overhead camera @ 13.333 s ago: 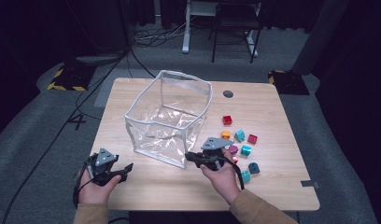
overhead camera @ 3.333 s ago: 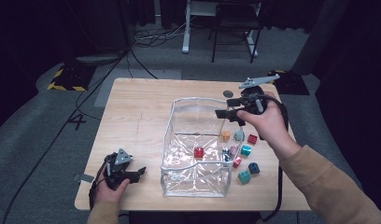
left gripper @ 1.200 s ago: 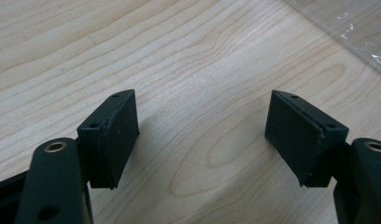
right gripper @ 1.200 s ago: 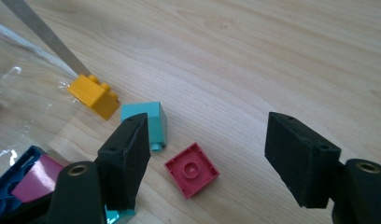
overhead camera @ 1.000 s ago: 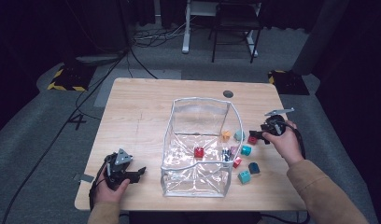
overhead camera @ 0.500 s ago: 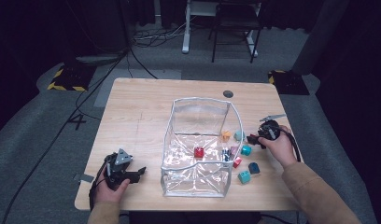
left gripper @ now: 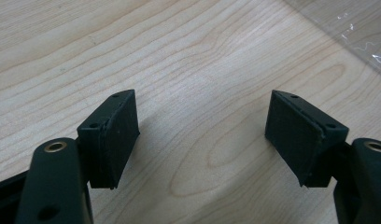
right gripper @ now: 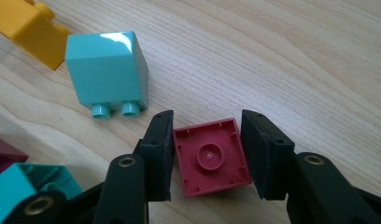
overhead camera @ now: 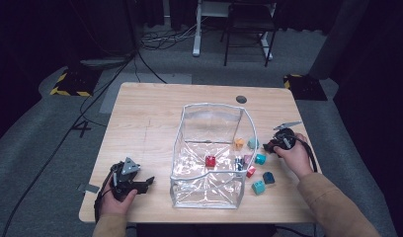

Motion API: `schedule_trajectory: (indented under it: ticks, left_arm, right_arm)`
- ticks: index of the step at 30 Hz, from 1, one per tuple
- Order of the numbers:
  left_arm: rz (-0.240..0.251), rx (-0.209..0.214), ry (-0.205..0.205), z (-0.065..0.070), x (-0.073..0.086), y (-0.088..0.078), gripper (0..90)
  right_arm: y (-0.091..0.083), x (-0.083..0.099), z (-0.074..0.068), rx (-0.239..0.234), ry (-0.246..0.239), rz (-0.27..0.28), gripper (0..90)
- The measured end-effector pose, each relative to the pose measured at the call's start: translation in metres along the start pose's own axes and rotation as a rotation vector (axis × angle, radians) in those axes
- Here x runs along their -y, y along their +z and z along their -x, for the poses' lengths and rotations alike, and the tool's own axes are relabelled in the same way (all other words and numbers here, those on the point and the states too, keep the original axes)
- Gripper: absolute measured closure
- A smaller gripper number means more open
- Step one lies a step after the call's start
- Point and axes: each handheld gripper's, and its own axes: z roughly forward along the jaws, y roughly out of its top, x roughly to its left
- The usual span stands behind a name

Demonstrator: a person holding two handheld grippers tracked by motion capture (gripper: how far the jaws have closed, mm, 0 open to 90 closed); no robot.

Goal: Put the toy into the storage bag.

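At the table's (overhead camera: 155, 106) near left corner the left gripper (overhead camera: 140, 185) rests low over bare wood, its jaws wide apart with nothing between them. In the middle stands a clear plastic bin (overhead camera: 209, 148) with a red block (overhead camera: 210, 161) inside, and beside its right wall lie an orange block (right gripper: 27, 28), a turquoise block (right gripper: 107, 65) tipped on its side and other loose blocks. The right gripper (right gripper: 207, 156) has just been closing on a dark red block (right gripper: 211, 161) that lies underside up, its pads now against two opposite sides
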Motion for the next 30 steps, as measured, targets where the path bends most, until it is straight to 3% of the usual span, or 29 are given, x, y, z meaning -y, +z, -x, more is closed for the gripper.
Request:
schedule_trajectory:
  ticks: [7,24,29,30]
  left_arm:
    - [0.000,0.000,0.000,0.000,0.000,0.000,26.1]
    - [0.000,0.000,0.000,0.000,0.000,0.000,26.2]
    - [0.000,0.000,0.000,0.000,0.000,0.000,26.1]
    - [0.000,0.000,0.000,0.000,0.000,0.000,26.1]
  right_arm:
    - [-0.011,-0.001,0.000,-0.006,0.021,0.013,59.1]
    - [-0.072,-0.021,-0.004,-0.054,0.034,0.147,59.1]
    - [-0.086,-0.026,-0.008,-0.059,0.024,0.177,59.1]
    - [-0.095,-0.029,-0.013,-0.060,0.003,0.197,59.1]
